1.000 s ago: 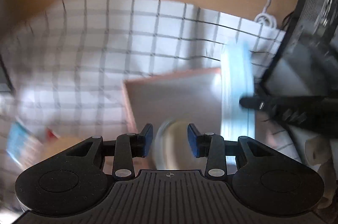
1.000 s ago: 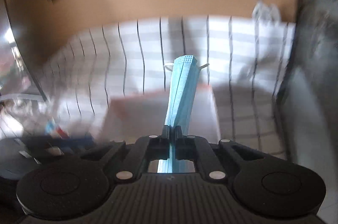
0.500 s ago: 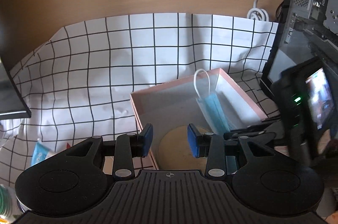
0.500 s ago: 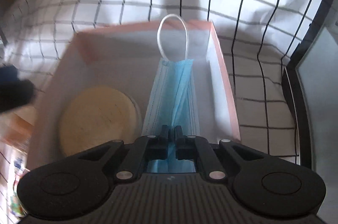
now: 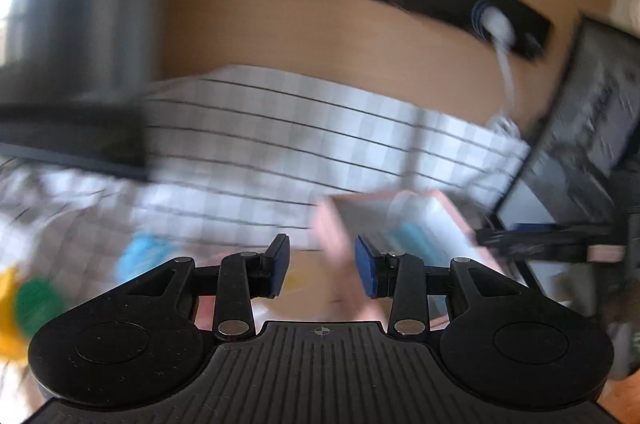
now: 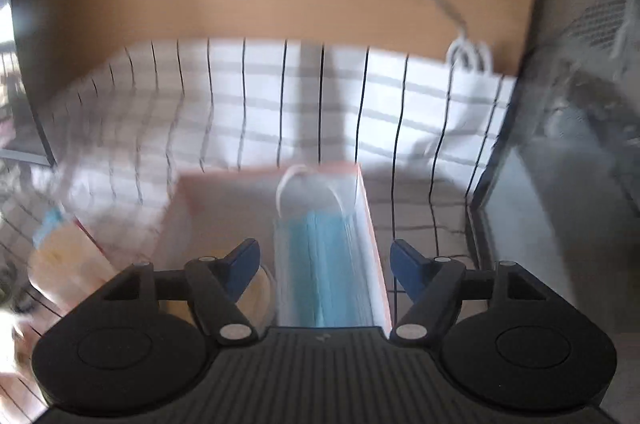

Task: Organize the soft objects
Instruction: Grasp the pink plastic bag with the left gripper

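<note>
The right gripper (image 6: 325,264) has its blue-padded jaws spread wide and grasps nothing, and the folded pale-blue pleated face mask (image 6: 324,260) lies between them at 12 o'clock, inside the shallow pink cardboard box (image 6: 370,236), along its 3 o'clock wall with the white ear loop (image 6: 298,180) at the far end. A round tan disc (image 6: 256,294) lies blurred in the same box toward 9 o'clock of the mask. The left gripper (image 5: 322,266) is also released and empty over the black-gridded white cloth (image 5: 280,128), the box (image 5: 332,224) blurred at its 1 o'clock.
</note>
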A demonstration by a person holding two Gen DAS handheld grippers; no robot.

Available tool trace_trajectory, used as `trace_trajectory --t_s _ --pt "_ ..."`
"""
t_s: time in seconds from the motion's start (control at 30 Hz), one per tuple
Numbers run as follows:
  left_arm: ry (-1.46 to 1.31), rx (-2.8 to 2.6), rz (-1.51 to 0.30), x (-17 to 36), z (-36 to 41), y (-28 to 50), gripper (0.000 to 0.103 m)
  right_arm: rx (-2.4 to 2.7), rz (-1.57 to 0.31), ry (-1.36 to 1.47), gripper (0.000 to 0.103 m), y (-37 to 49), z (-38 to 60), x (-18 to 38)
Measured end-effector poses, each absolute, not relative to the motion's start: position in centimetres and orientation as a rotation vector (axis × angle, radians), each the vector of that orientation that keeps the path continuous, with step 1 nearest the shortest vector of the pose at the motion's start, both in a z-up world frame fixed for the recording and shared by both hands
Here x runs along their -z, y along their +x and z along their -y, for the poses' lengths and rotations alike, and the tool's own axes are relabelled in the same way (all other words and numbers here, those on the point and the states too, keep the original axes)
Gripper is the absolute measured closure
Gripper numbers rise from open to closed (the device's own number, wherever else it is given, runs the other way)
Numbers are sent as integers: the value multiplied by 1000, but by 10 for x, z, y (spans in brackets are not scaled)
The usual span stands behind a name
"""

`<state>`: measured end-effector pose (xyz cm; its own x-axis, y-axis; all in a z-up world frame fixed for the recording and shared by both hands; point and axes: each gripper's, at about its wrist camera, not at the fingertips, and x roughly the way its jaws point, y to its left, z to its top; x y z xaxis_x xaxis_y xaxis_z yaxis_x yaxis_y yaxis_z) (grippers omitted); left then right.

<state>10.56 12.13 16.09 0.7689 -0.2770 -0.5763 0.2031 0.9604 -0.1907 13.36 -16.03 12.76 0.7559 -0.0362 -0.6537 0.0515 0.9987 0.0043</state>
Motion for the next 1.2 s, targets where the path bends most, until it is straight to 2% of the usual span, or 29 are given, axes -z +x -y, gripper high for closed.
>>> trace_trajectory --t_s 0.2,0.4,0.6,0.9,1.2 --pt "-286 -16 -621 -157 -251 48 63 -91 -628 23 27 97 118 -148" --pt "-302 -157 -691 -129 -315 4 63 -228 -683 -100 24 82 48 -129" --pt "-363 -133 -791 -92 -328 -24 63 -315 -782 -203 24 73 -6 -96" --pt "-112 -43 -864 -62 -292 -18 62 -373 -817 -294 24 51 -45 -82" --pt "-83 20 -953 -35 -283 -2 59 -362 -866 -307 24 48 -48 -71"
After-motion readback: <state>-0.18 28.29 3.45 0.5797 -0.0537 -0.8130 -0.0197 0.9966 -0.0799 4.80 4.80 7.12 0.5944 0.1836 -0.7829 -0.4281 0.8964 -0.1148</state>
